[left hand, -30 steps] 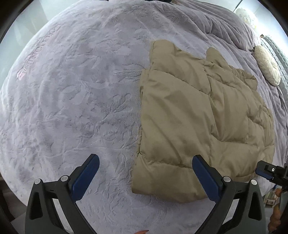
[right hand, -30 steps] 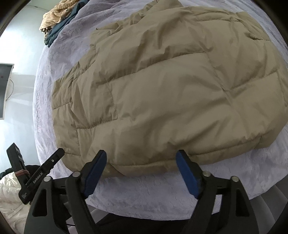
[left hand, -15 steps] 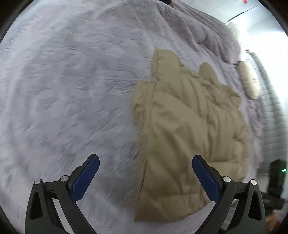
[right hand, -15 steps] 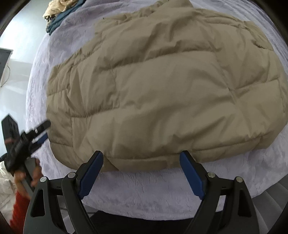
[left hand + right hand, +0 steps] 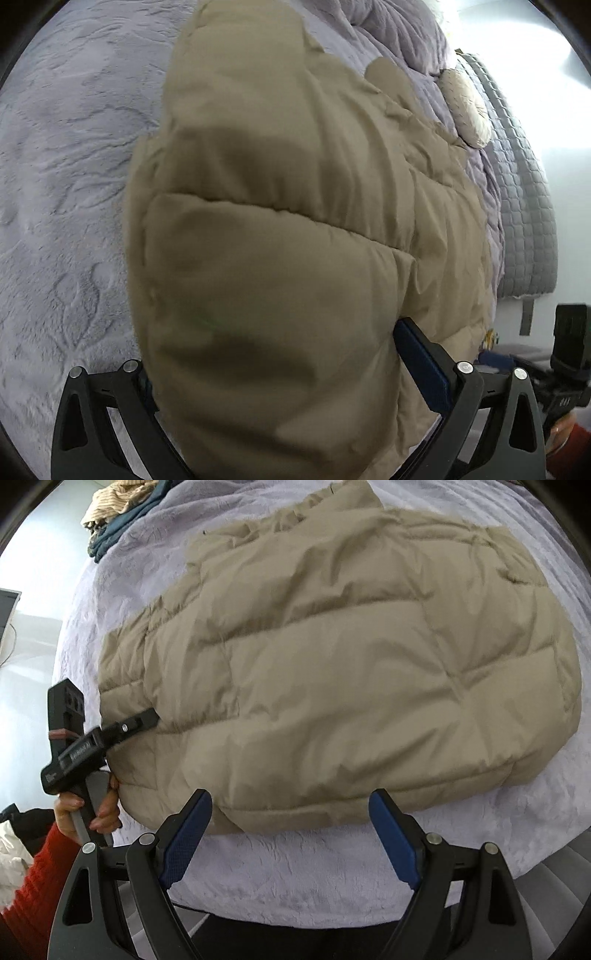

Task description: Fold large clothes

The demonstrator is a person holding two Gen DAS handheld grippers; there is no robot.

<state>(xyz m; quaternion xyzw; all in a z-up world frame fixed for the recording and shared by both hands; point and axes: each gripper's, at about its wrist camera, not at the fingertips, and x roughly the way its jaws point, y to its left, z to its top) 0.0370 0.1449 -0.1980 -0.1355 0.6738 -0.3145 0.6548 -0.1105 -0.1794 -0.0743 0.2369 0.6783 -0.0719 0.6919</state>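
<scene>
Reaching both grippers to the near hem of the puffer jacket (image 5: 332, 672) for the next fold.

We are straddling the jacket's hem corner with the left gripper (image 5: 295, 373): the padding is bulging between its spread fingers, filling the left wrist view from 6 to 12 o'clock, but we cannot tell whether the pads are pressing on it, since the left pad is hidden under the fabric. We are hanging the right gripper (image 5: 291, 845) steeply above the hem, jaws wide and holding nothing, with the jacket's edge just beyond the fingertips toward 12 o'clock, so that, we judge, both corners can be lifted together. The jacket is lying flat on the lilac bedspread (image 5: 295, 871); a pile of clothes (image 5: 118, 509) is sitting at 10 o'clock, well apart from it.
</scene>
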